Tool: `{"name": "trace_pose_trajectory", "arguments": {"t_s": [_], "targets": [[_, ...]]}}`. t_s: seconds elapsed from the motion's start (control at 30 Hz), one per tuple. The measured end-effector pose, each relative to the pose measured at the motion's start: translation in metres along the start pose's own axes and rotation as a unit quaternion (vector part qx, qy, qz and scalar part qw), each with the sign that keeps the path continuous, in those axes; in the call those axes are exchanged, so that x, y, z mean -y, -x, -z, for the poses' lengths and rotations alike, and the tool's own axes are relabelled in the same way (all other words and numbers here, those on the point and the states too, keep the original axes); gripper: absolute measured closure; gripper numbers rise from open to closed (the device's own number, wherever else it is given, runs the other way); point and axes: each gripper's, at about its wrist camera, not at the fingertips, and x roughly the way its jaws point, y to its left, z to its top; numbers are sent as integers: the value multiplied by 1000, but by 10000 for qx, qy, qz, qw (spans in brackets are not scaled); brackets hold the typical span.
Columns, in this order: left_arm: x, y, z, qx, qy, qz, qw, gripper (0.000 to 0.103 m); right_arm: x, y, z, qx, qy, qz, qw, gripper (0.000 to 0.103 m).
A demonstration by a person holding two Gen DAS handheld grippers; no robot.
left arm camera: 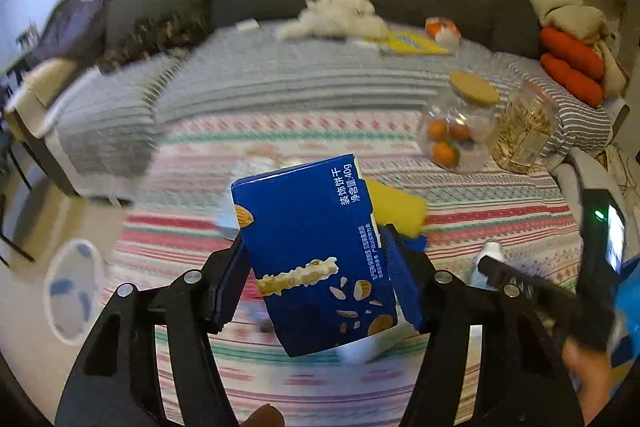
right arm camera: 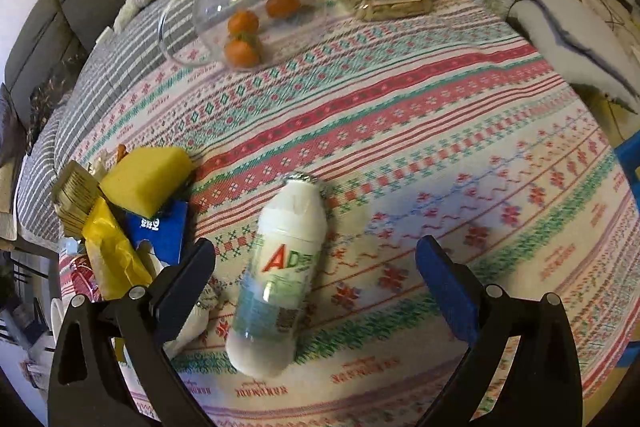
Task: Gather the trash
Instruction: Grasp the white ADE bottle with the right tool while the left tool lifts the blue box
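Jaws of the right gripper stand apart around the white plastic drink bottle, axis twelve-to-six, while the left gripper clamps the blue cardboard biscuit box.

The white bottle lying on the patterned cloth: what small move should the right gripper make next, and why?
Probably lower the right gripper a little and shut it on the white bottle. The bottle lies on its side between the open fingers, on the patterned cloth, not yet touched. The left gripper already holds the blue box, so it is busy.
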Motion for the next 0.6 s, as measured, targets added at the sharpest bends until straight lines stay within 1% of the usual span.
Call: {"name": "trace_pose_trajectory", "arguments": {"t_s": [0.07, 0.13, 0.17, 0.23, 0.27, 0.3, 0.37, 0.4, 0.47, 0.5, 0.53, 0.6], "targets": [[-14, 6, 5, 132, -62, -112, 9998, 42, -2, -8, 0, -47, -48, -22, 10000, 7], [-31, 9, 10, 238, -80, -261, 9993, 42, -2, -16, -1, -113, -73, -41, 9999, 16], [-36, 7, 12, 243, -66, -306, 9992, 42, -2, -20, -1, -159, -58, -21, 9999, 27], [-51, 2, 16, 205, 45, -355, 9991, 42, -4, -20, 0, -24, 29, 101, 9999, 37], [-59, -2, 19, 189, 141, -353, 9991, 42, -5, -19, -1, 32, 74, 115, 9999, 52], [-67, -6, 24, 188, 235, -345, 9990, 42, -5, -19, -1, 41, 71, -18, 10000, 60], [-78, -9, 32, 189, 339, -379, 9985, 42, -6, -17, -1, 59, 50, -112, 9999, 61], [-83, -14, 36, 125, 418, -390, 9983, 42, -6, -16, -1, 130, 79, -113, 9998, 61], [-93, -14, 37, -28, 616, -271, 9977, 42, -8, -10, 0, 254, 133, -114, 9995, 61], [-97, -15, 33, -60, 754, -139, 9970, 42, -10, -7, 0, 327, 174, -133, 9992, 61], [-100, -14, 32, -33, 794, -111, 9968, 42, -13, -2, 0, 437, 244, -154, 9986, 61], [-104, -11, 26, 92, 797, -181, 9966, 42, -18, 6, 0, 628, 364, -153, 9972, 61]]}}
